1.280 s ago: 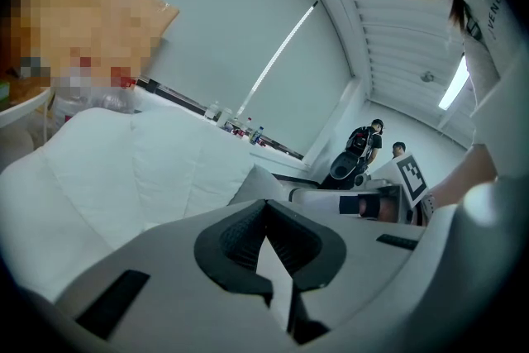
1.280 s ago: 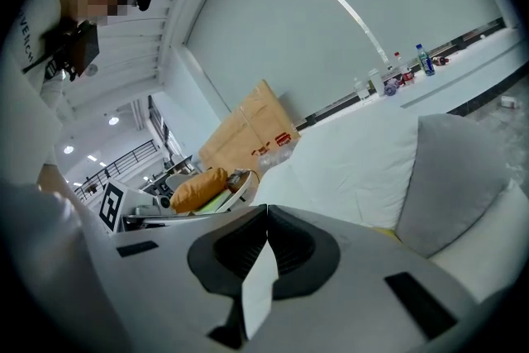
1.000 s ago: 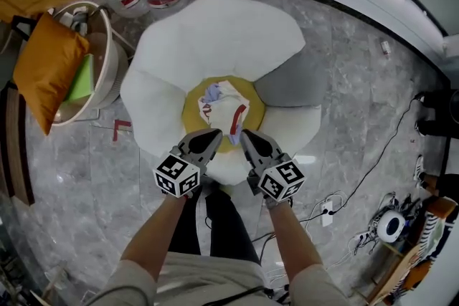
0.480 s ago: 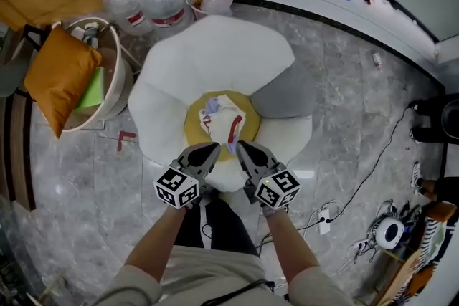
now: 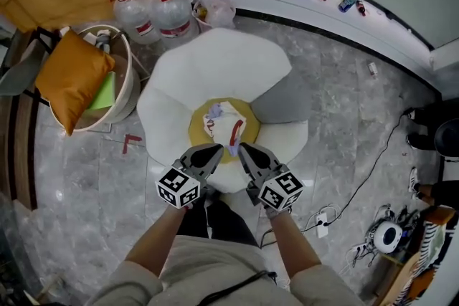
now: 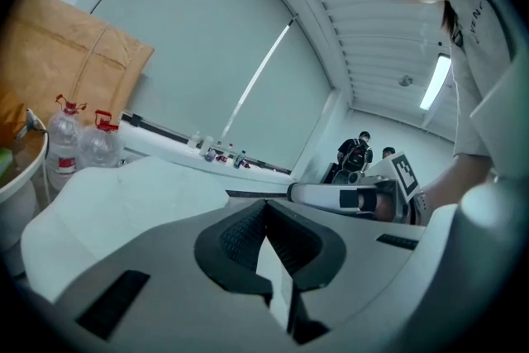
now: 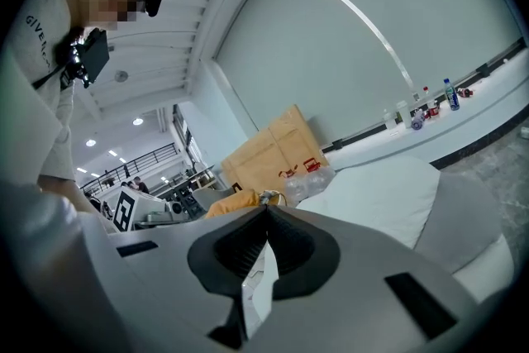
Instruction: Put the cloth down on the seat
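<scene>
Lifted higher than a second ago; left gripper (image 5: 212, 151) and right gripper (image 5: 245, 150) both pinched tight on cloth (image 5: 222, 124) over seat (image 5: 215, 68). Not set down yet.

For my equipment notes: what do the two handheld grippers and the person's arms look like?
Both the left gripper and the right gripper are light grey wedges with black ribbed pads inside. Each carries a cube with black-and-white square markers. The person wears light beige sleeves.
</scene>
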`<state>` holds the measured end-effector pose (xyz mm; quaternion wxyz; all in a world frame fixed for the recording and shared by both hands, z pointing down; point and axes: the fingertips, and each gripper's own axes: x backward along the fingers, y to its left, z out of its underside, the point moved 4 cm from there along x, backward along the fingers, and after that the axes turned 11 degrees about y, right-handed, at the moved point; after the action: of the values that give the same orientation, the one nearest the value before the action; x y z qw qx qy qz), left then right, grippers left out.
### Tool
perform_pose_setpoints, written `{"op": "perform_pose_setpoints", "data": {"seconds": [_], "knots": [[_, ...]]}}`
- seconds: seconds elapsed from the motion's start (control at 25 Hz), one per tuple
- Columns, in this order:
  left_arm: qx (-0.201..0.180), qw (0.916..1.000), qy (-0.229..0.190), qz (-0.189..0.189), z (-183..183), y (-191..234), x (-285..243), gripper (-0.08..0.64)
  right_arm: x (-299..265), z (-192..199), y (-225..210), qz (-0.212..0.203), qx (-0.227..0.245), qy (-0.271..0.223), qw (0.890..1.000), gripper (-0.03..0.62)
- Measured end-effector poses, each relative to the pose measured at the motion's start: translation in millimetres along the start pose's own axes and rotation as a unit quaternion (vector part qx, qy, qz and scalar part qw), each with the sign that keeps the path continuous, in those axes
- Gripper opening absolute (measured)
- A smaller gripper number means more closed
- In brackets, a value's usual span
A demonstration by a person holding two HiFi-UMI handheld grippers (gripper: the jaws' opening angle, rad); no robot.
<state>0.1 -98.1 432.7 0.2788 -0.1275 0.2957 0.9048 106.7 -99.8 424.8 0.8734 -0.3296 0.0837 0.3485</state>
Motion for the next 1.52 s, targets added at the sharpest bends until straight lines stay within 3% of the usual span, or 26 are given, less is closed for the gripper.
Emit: {"op": "perform_pose_setpoints", "data": {"seconds": [0.32,0.52,0.8,1.08,1.52], "knots": [[-0.017,0.9997,-0.014,0.007,-27.4,-35.1,27.8,0.014,32.1,-35.0,43.6,-0.056,0.055,-0.02,0.997,0.018],[-0.033,0.9991,-0.024,0.012,-46.1,-52.2,39.9,0.014,46.6,-48.8,67.6,-0.069,0.083,-0.017,0.994,0.018],[-0.062,0.9971,-0.042,0.011,-68.2,-74.9,54.4,0.014,59.6,-53.0,86.9,-0.05,0.126,0.018,0.991,0.018],[-0.075,0.9961,-0.047,-0.007,-78.1,-89.2,69.2,0.014,81.7,-65.2,93.5,-0.007,0.138,-0.008,0.99,0.018],[-0.09,0.9929,-0.075,-0.021,-104.2,-105.0,95.1,0.014,112.8,-81.6,114.3,-0.004,0.158,-0.02,0.987,0.018]]}}
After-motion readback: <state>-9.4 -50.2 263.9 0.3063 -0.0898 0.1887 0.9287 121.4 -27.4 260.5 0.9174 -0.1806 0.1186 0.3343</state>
